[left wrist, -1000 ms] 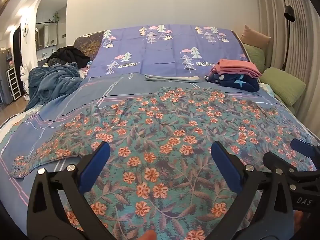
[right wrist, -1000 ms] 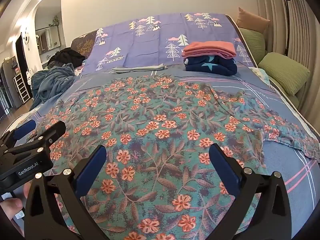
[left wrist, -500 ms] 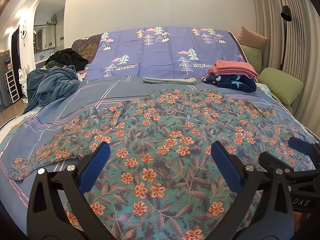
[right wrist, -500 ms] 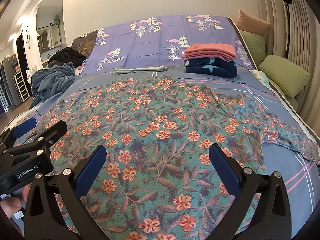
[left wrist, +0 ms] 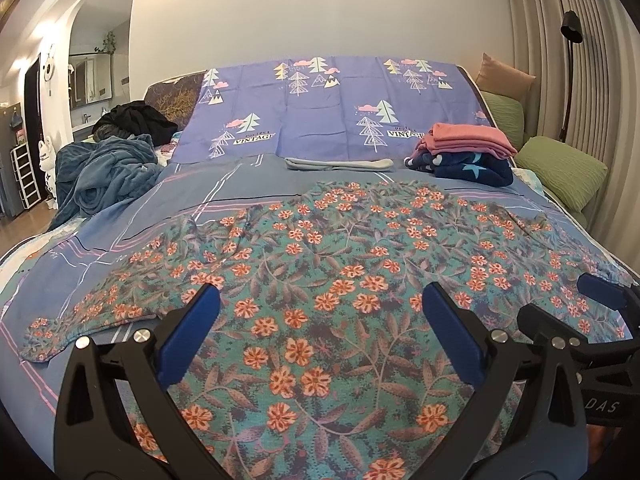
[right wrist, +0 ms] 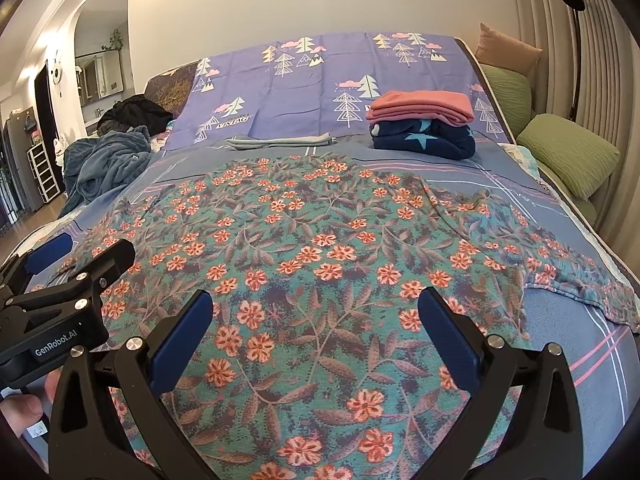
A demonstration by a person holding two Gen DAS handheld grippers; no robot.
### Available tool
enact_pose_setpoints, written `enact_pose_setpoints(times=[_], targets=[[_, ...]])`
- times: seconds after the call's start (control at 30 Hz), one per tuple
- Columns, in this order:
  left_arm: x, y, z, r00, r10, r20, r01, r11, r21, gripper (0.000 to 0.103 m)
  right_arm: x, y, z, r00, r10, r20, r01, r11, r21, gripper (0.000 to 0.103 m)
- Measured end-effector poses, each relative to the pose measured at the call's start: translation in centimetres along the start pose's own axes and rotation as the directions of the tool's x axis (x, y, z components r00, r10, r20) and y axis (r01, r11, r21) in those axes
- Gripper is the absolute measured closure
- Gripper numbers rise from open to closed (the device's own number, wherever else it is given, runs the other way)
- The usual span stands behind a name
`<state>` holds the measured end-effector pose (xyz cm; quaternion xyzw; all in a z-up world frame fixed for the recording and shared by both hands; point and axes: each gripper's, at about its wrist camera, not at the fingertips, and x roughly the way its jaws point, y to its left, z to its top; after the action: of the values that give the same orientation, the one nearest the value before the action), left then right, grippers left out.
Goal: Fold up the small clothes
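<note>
A teal garment with orange flowers lies spread flat across the bed, sleeves out to both sides; it also fills the right wrist view. My left gripper is open and empty, hovering just above the garment's near hem on its left half. My right gripper is open and empty above the near hem on the right half. Each gripper shows at the edge of the other's view. The garment's nearest edge is hidden under the fingers.
A folded stack, pink on navy with stars, sits at the back right. A flat grey folded piece lies mid-back. A crumpled blue blanket is at back left. Green pillows line the right edge.
Both grippers have tilted or risen slightly, so the bed sits lower in view. Jaws stay open and the garment has not moved.
</note>
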<state>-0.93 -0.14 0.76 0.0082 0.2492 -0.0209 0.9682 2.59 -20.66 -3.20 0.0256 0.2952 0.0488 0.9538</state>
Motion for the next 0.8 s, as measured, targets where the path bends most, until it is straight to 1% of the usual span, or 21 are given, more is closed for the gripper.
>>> enact_pose_setpoints(times=[0.8], targets=[[-0.1, 0.03, 0.18, 1.0, 0.011, 0.001, -0.011, 1.0, 0.013, 0.002, 0.1, -0.16, -0.05, 1.0, 0.003, -0.003, -0.003, 1.0, 0.004, 0.001]])
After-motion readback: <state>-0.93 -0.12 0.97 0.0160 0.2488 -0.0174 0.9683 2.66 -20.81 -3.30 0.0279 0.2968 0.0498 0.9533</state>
